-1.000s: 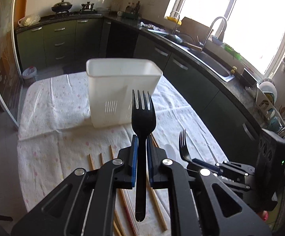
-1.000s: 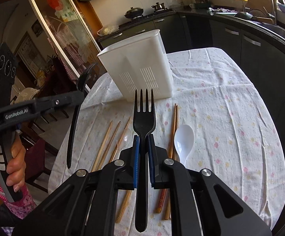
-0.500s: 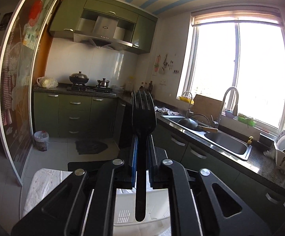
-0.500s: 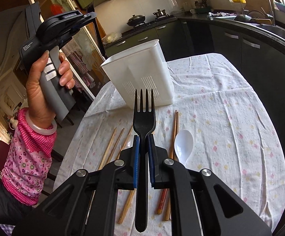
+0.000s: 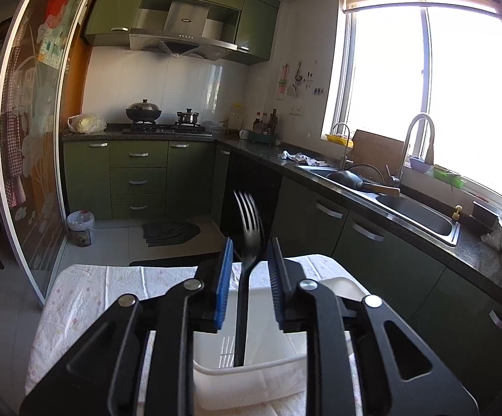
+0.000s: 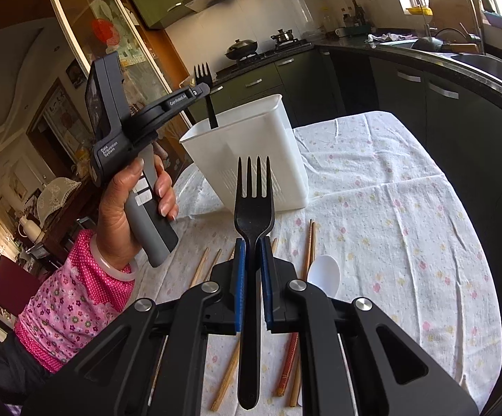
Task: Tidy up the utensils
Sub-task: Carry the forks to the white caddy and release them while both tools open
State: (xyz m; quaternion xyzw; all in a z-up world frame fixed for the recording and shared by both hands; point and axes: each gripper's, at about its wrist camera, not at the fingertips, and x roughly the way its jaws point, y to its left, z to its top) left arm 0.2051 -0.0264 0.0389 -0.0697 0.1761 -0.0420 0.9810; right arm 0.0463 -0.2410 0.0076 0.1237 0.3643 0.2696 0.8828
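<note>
My left gripper (image 5: 249, 253) hangs over the white plastic utensil holder (image 5: 251, 367), and its jaws are opening. A black fork (image 5: 249, 228) stands tines up between the blue pads with a gap on each side; its blurred handle reaches down into the holder. The right wrist view shows this same fork (image 6: 202, 72) at the left gripper (image 6: 204, 88), handle inside the holder (image 6: 251, 145). My right gripper (image 6: 252, 246) is shut on a second black fork (image 6: 253, 208), held tines up over the table in front of the holder.
Several wooden chopsticks (image 6: 308, 249) and a white spoon (image 6: 325, 274) lie on the flowered tablecloth (image 6: 407, 225) under my right gripper. A hand with a pink flowered sleeve (image 6: 77, 305) holds the left gripper. Kitchen counters and a sink (image 5: 414, 215) run along the right.
The left gripper rose, came over the holder and tipped up; its pads have parted from the fork, which now dips into the holder. The right gripper stayed put with its fork.
</note>
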